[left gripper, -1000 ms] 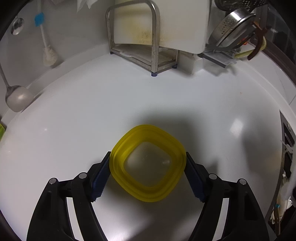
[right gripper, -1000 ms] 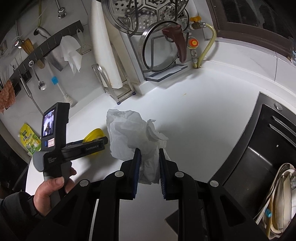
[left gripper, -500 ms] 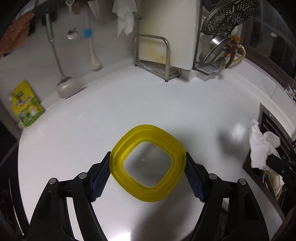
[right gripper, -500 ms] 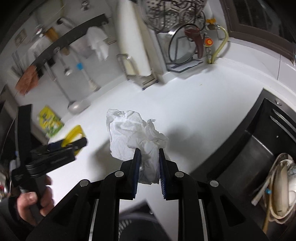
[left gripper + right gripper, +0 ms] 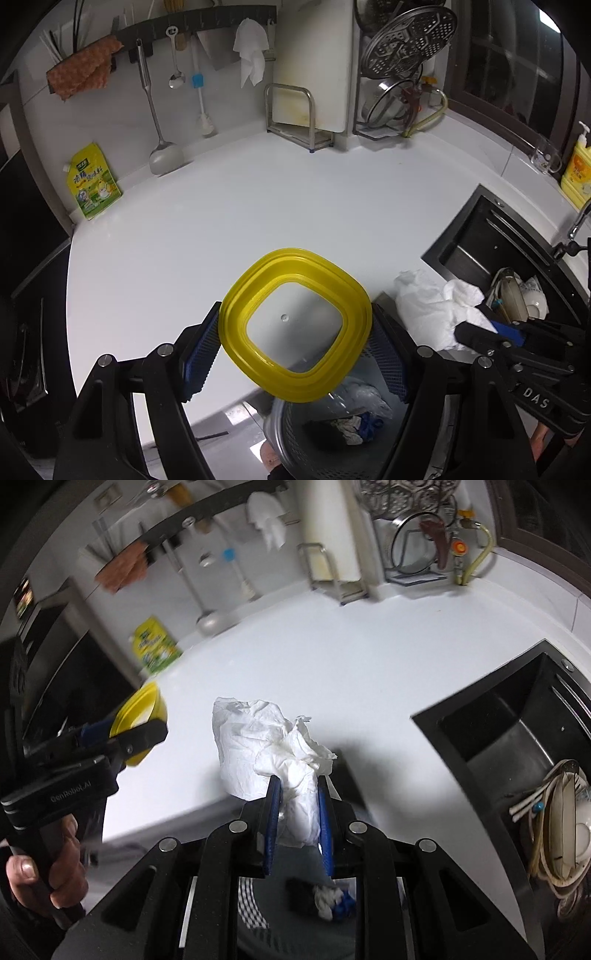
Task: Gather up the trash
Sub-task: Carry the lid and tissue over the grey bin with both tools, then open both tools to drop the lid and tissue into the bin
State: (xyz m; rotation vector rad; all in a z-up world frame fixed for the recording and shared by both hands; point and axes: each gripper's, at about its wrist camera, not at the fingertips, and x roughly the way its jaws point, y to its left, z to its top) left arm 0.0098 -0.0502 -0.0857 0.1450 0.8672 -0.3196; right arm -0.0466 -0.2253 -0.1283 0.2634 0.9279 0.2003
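Both hand-held grippers have pulled back from the middle of the white counter [image 5: 258, 206] to its front edge: the left gripper [image 5: 295, 332] clamps a yellow lid [image 5: 295, 325], the right gripper [image 5: 295, 808] pinches crumpled tissue [image 5: 266, 746], both above the mesh trash bin [image 5: 332, 435], seemingly ready to drop.

We hold both grippers angled down: left gripper [image 5: 295, 347] clamped wide on a lid [image 5: 295, 325], right gripper [image 5: 297, 812] pinching tissue [image 5: 266, 746].
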